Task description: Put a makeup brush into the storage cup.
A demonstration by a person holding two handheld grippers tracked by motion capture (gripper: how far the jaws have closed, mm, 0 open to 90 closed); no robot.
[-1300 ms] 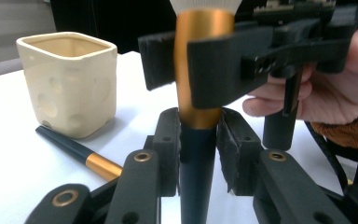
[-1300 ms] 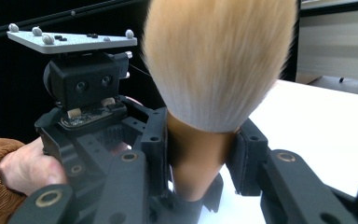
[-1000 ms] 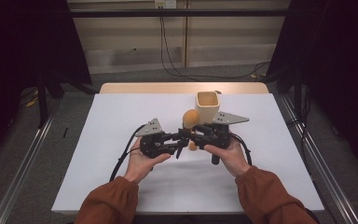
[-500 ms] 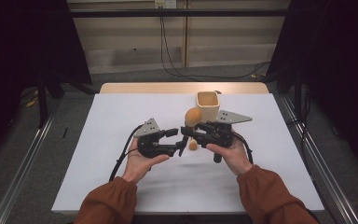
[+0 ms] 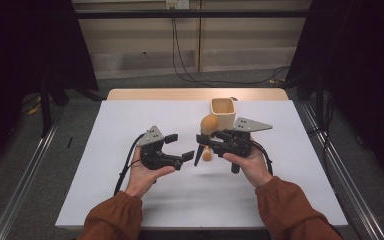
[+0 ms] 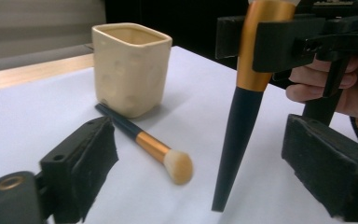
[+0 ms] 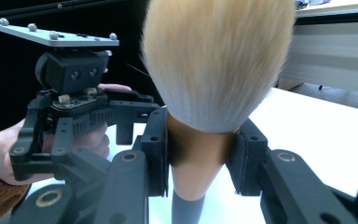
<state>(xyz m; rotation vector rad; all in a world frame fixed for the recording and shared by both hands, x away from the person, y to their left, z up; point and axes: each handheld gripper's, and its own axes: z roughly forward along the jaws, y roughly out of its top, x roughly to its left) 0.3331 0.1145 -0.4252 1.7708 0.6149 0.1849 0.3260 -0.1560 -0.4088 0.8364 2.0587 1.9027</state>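
Right gripper (image 5: 203, 141) clamped on big brush (image 5: 208, 125) at gold ferrule, brush upright, bristles up, black handle tip hanging just above table (image 5: 130, 120). Left gripper (image 5: 180, 147) jaws wide apart, holding nothing, aimed at brush handle (image 6: 235, 140), not touching. Versus a second ago: left gripper drawn back left, gap between grippers wider; brush still in right. Count: two brushes, second small brush (image 6: 142, 142) lying against cup (image 6: 130, 67); one cup; two grippers.
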